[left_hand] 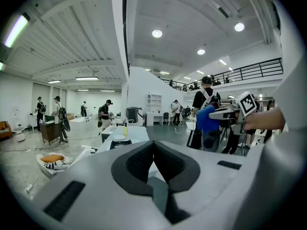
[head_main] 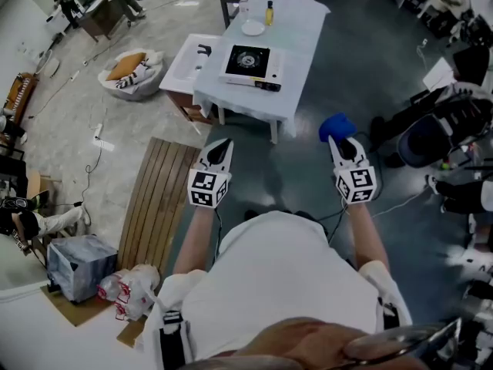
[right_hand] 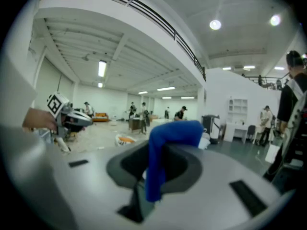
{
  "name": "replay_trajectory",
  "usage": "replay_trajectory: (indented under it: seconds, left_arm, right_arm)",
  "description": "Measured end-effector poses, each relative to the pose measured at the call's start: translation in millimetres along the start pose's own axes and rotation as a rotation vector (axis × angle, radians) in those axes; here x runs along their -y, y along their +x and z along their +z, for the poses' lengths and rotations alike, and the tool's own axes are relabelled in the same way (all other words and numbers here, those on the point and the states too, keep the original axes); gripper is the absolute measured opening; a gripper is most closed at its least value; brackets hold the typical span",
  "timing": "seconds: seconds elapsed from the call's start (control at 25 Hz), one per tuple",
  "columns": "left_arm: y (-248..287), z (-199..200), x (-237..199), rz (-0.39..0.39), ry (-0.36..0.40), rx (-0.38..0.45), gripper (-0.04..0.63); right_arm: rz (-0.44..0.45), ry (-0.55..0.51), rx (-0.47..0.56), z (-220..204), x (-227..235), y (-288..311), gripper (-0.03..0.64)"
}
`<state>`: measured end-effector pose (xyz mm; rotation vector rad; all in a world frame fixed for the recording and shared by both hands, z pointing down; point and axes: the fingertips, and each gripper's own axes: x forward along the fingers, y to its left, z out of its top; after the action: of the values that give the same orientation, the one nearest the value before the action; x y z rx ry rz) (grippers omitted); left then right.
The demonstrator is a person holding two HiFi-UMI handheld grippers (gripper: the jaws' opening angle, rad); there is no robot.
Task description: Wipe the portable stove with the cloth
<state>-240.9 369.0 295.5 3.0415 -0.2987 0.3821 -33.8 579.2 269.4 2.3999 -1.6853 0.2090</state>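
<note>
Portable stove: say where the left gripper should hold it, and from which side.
Probably its near-left corner rim, coming from the person's side: the portable stove lies flat and low near the front edge of the table, burner in the middle. The left gripper, shut and empty, must open first.

bright, even white light falls from round ceiling lamps (left_hand: 157,33) and a long tube light (left_hand: 14,30) that blooms slightly. shadows are faint. the white counter (head_main: 300,29) looks near washed out. all views bend toward black rounded corners. the right gripper view is blurred, its cloth (right_hand: 163,147) soft.
</note>
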Motion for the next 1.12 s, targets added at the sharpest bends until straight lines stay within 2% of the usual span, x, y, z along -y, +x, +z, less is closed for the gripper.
replay_trajectory:
  seconds: [0.76, 1.12]
  left_arm:
    - [-27.5, -22.8, -49.7, -0.046, -0.005, -0.018, 0.032]
    - [-15.9, -26.8, -59.0, -0.057, -0.015, -0.023, 0.032]
  right_arm:
    - [-0.043, 0.014, -0.027, -8.8, -61.4, 10.8, 0.081]
    - [-0.049, 0.014, -0.042, -10.8, -61.1, 26.5, 0.081]
